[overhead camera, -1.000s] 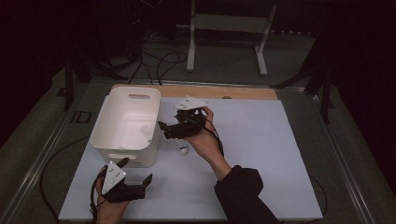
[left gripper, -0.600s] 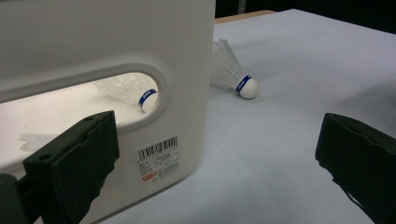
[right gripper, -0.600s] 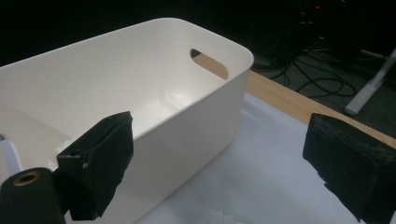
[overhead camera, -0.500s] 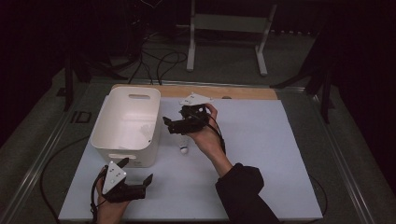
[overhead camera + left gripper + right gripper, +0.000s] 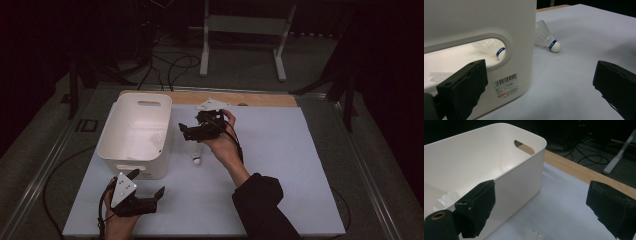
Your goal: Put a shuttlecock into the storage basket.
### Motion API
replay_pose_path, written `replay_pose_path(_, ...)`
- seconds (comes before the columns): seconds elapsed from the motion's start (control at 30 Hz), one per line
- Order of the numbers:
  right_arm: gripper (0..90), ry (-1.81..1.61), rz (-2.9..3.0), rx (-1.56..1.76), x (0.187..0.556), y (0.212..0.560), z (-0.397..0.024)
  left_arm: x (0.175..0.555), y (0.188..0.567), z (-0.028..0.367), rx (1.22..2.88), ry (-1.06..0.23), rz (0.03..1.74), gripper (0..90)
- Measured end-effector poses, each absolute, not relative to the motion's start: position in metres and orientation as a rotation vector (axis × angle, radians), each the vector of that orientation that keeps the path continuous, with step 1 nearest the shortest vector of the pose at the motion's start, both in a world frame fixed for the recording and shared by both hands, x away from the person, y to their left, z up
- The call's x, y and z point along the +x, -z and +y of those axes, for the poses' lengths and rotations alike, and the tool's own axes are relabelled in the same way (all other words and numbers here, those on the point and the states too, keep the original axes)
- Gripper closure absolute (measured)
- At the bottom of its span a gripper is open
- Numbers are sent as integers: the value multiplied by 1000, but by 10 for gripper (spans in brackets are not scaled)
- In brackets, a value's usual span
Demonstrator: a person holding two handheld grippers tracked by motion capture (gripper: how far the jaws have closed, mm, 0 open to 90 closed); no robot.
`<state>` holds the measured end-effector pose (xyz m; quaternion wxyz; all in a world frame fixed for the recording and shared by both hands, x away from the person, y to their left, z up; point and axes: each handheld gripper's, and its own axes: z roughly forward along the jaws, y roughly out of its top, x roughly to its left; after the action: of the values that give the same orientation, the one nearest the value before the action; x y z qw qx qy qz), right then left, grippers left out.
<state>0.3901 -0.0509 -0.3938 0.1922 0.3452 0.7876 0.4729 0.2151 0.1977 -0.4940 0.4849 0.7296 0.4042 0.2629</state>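
Shuttlecock (image 5: 197,159) lies on the bench (image 5: 300,165) just right of the white bin (image 5: 135,135), below the right gripper (image 5: 186,131), whose jaws are released. Near the bin's near wall, the left gripper (image 5: 150,186) rests, jaws released. Another shuttlecock (image 5: 500,52) lies inside the bin.

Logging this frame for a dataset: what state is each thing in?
White bin: upright, holding a shuttlecock.
Shuttlecock on table: lying on its side beside the bin.
Left claw: open, empty.
Right claw: open, empty, above the table.
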Motion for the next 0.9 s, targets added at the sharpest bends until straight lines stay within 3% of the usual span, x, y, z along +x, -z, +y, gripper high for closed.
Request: replay_pose_path(0.9,87,-1288,2189,1035,401,403,-55,214,493,199,1774,-642,988,1)
